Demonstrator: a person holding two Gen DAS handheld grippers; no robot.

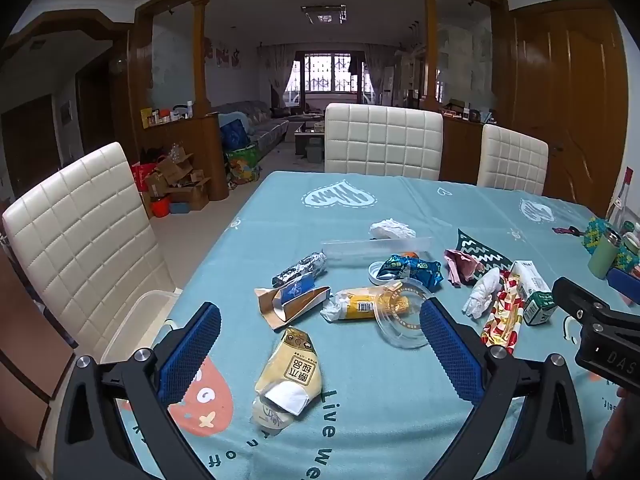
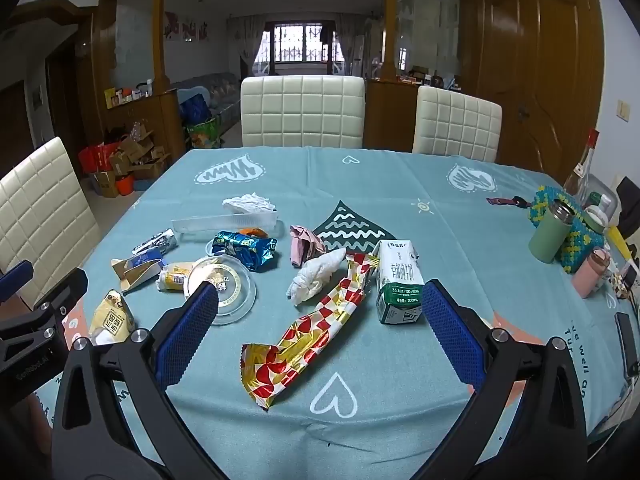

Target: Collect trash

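Note:
Trash lies scattered on the blue tablecloth [image 1: 360,400]. My left gripper [image 1: 320,320] is open and empty above a yellow pouch [image 1: 290,368], with a clear plastic lid [image 1: 404,332] by its right finger. My right gripper [image 2: 320,304] is open and empty above a red and gold wrapper [image 2: 316,332]. A green and white milk carton [image 2: 398,280] lies just inside its right finger. A crumpled white tissue [image 2: 316,276], a blue foil wrapper [image 2: 248,250], a pink paper wad [image 2: 306,244] and a brown torn box [image 1: 288,304] lie beyond.
A clear plastic bin [image 1: 136,320] sits on the white chair [image 1: 80,240] at the table's left. Two white chairs [image 2: 304,112] stand at the far side. Bottles and cups [image 2: 560,232] crowd the table's right edge. A phone [image 2: 626,340] lies near there.

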